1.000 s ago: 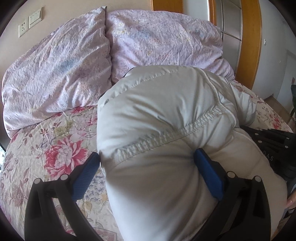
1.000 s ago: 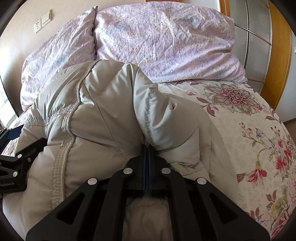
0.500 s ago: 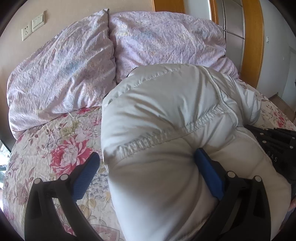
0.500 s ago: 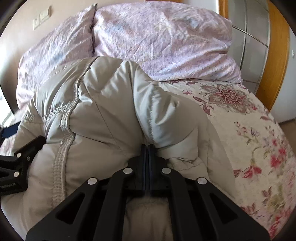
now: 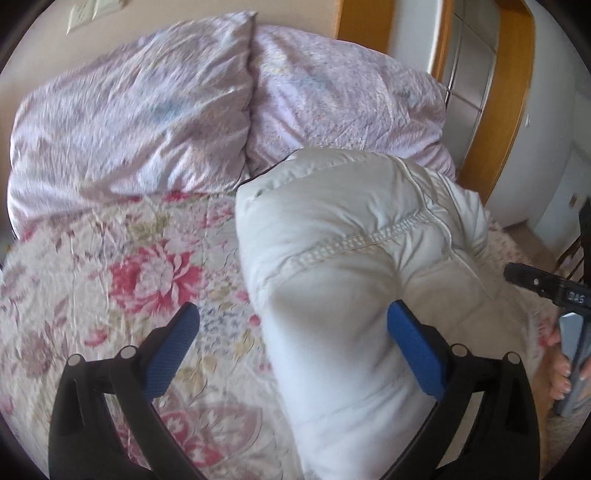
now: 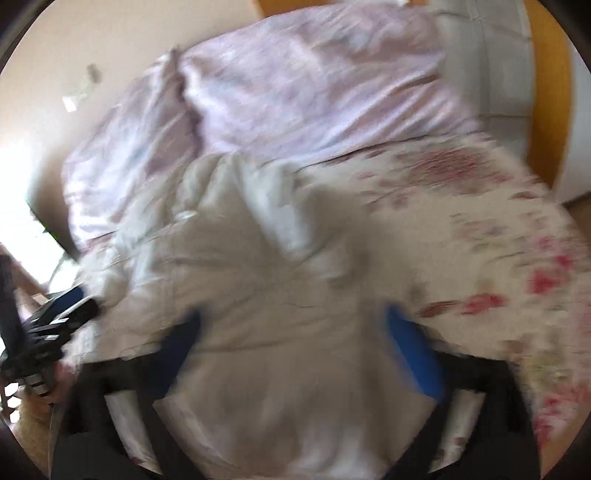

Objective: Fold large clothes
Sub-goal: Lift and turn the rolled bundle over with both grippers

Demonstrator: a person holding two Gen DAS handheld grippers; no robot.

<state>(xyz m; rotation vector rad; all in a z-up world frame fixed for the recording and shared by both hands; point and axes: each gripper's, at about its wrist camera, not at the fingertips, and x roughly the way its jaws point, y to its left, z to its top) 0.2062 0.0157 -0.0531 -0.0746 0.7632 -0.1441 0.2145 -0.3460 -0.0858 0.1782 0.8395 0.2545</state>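
Garment: a large puffy off-white padded coat [image 5: 343,266] is lying bunched on the bed, running from the near edge up to the two pillows; a stitched seam is crossing its middle from left to right.
Garment in the right wrist view: the same coat [image 6: 258,314] is filling the centre, badly blurred, with a paler fold sticking up at its far part.
Left gripper: the left gripper [image 5: 291,350] is standing with its jaws wide apart; its right blue pad is lying against the coat's right flank, its left pad is hanging over the bare bedspread, well clear of the cloth, so nothing is being squeezed.
Right gripper: the right gripper [image 6: 295,350] is opening its jaws, now spread wide; the coat is lying between and beneath the blue pads, and they are not pressing on it as far as the blur allows.
Bedspread: a floral quilt [image 5: 110,280] with red and pink blooms is covering the bed to the left of the coat.
Pillows: two pale lilac pillows [image 5: 147,110] are leaning side by side at the far end, the coat's far edge touching the right one.
Wall: switch plates [image 5: 96,11] are sitting on the beige wall at far left.
Door frame: wooden trim [image 5: 513,92] is standing at far right.
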